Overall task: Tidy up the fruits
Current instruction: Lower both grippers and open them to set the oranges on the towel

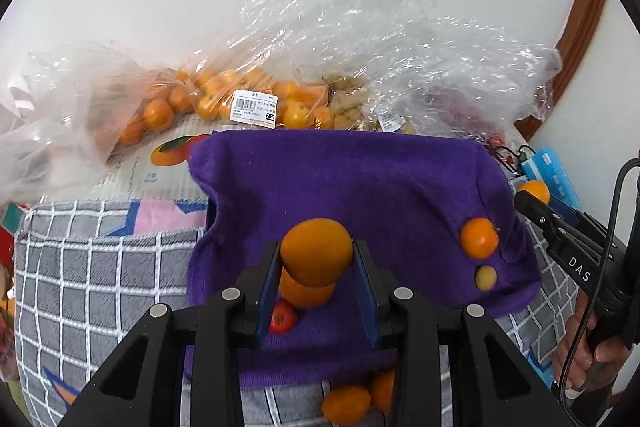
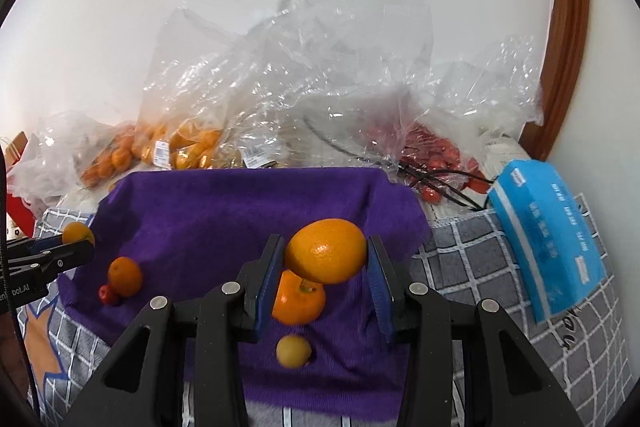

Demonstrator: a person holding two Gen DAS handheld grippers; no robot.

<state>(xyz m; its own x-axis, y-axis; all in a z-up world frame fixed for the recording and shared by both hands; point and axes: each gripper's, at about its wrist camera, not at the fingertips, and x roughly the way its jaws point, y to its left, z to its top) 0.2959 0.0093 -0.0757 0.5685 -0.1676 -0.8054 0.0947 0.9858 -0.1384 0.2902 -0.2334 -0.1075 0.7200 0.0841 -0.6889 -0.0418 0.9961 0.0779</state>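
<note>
An oval kumquat point(image 1: 317, 251) is clenched between the blue pads of the left gripper point(image 1: 316, 267), held above the purple cloth point(image 1: 360, 179). Directly beneath it on the cloth a mandarin point(image 1: 306, 293) is seen, with a small red fruit point(image 1: 283, 317) just beside it. In the right wrist view a second kumquat point(image 2: 326, 251) is gripped between the pads of the right gripper point(image 2: 326, 267), also raised over the cloth, with another mandarin point(image 2: 298, 301) below it and a small pale yellow fruit point(image 2: 293, 350) nearer the camera. The same pair is seen from the left wrist at the cloth's right side, mandarin point(image 1: 479, 238) above yellow fruit point(image 1: 486, 278), close together. Two more orange fruits point(image 1: 346, 407) lie off the cloth's near edge on the grey checked blanket point(image 1: 80, 267). Behind the cloth, clear plastic bags point(image 2: 280, 79) are piled against the wall: one holds oranges point(image 1: 208, 99) and carries a barcode label point(image 1: 255, 108), another holds red fruit point(image 2: 436, 151). A blue tissue pack point(image 2: 548, 239) is laid on the blanket to the right of the cloth
</note>
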